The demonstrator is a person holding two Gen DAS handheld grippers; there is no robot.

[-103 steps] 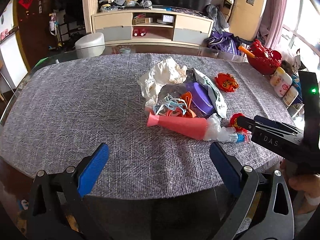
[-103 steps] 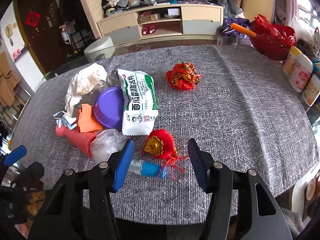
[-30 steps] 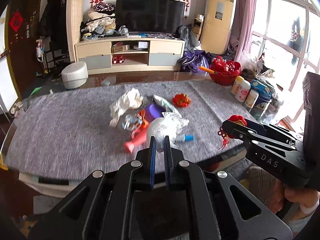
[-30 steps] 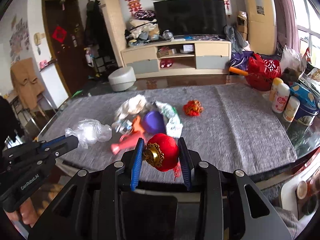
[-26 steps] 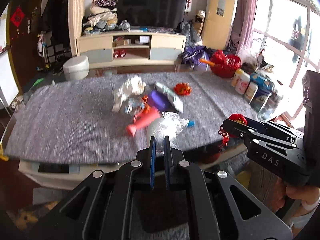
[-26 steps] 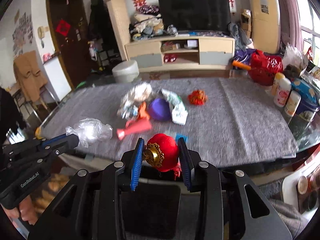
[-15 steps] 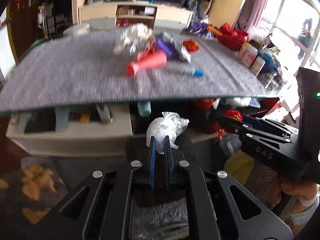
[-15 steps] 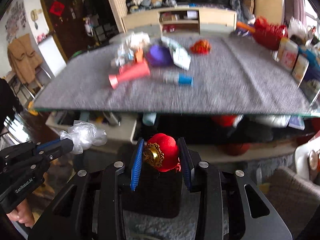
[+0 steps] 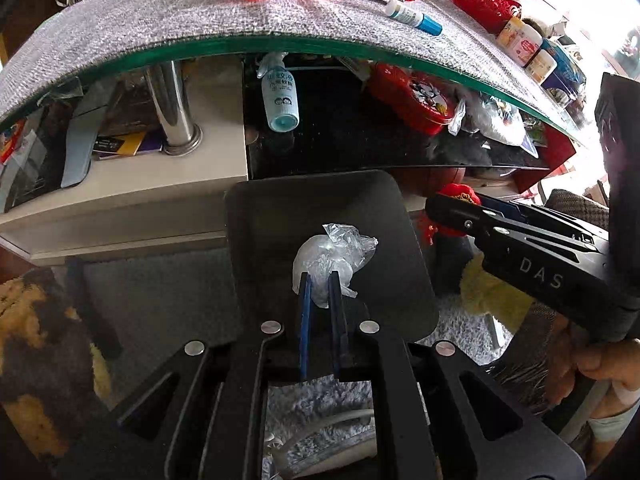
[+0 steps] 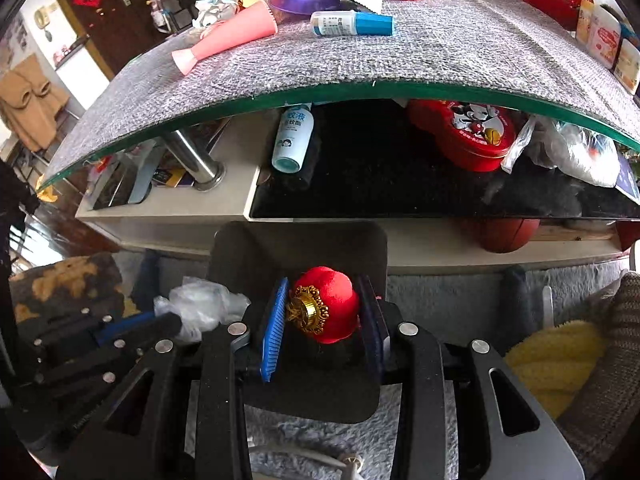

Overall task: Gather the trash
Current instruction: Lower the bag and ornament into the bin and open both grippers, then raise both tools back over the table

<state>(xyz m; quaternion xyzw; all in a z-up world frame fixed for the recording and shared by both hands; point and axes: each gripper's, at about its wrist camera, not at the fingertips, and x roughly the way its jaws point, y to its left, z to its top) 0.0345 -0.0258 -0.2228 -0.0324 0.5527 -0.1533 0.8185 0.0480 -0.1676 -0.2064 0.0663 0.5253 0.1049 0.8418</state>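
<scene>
Both grippers are over the black bin (image 9: 404,280), which sits on the floor just in front of the desk (image 9: 160,20), so this looks like the drop step. The left gripper (image 9: 320,280) is pinched on a crumpled clear plastic wrap (image 9: 332,252), and its jaws are starting to open with the wrap between them. The right gripper (image 10: 324,308) is clamped on a round red lantern charm (image 10: 326,304), one pad on each side. Next, each gripper needs to spread wide so its piece falls into the bin. The wrap hangs over the middle of the bin, so it has good room. The charm sits near the middle too, I think, though the gripper hides part of the rim. The two grippers are close beside each other, so they should open with care. The green glass edge of the desk is above and in front, so lifting back up needs a small pull away first. More trash waits on the desk: a pink tube (image 10: 228,36) and a small blue-capped bottle (image 10: 352,24).
</scene>
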